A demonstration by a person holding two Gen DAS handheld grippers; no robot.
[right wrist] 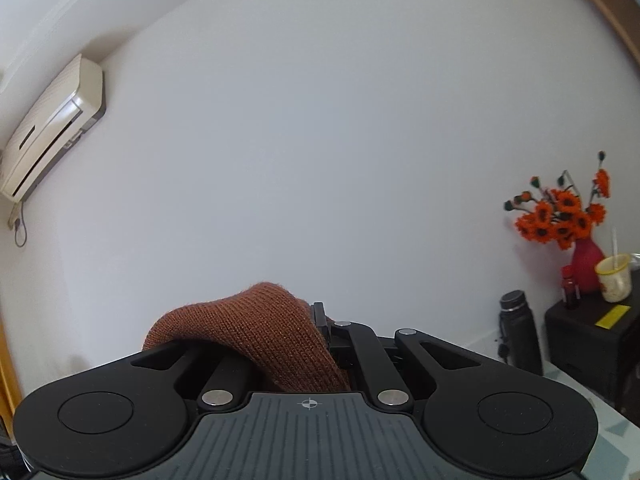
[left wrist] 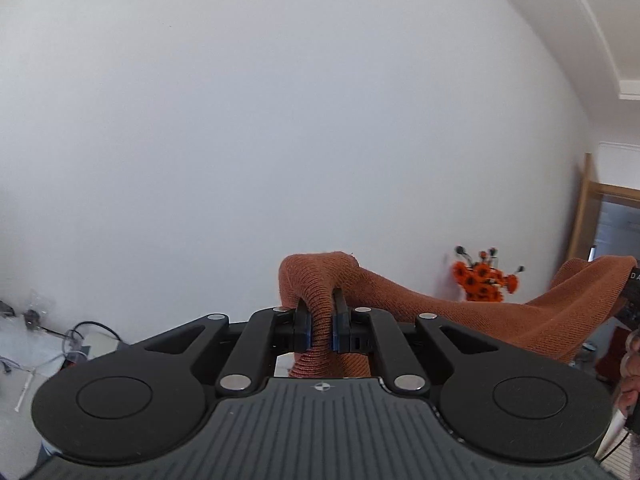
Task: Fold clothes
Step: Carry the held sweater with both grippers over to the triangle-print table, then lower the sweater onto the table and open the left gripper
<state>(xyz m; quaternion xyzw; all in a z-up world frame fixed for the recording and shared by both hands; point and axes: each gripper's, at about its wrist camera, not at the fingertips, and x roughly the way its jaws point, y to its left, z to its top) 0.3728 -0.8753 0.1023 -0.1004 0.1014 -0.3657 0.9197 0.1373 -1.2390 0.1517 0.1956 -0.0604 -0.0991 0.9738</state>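
An orange-brown knitted garment (left wrist: 440,312) is held up in the air in front of a white wall. My left gripper (left wrist: 320,320) is shut on a bunched corner of it, which pokes up between the blue-padded fingers. The cloth stretches away to the right toward the other gripper at the frame edge. In the right wrist view my right gripper (right wrist: 308,320) is shut on another part of the garment (right wrist: 248,324), which drapes over and hides the left finger; only the right fingertip shows.
A red vase of orange flowers (right wrist: 560,220) stands on a black box at the right, with a cup (right wrist: 614,276) and a black flask (right wrist: 520,332) beside it. An air conditioner (right wrist: 52,128) hangs on the wall. Cables (left wrist: 80,336) lie at the left.
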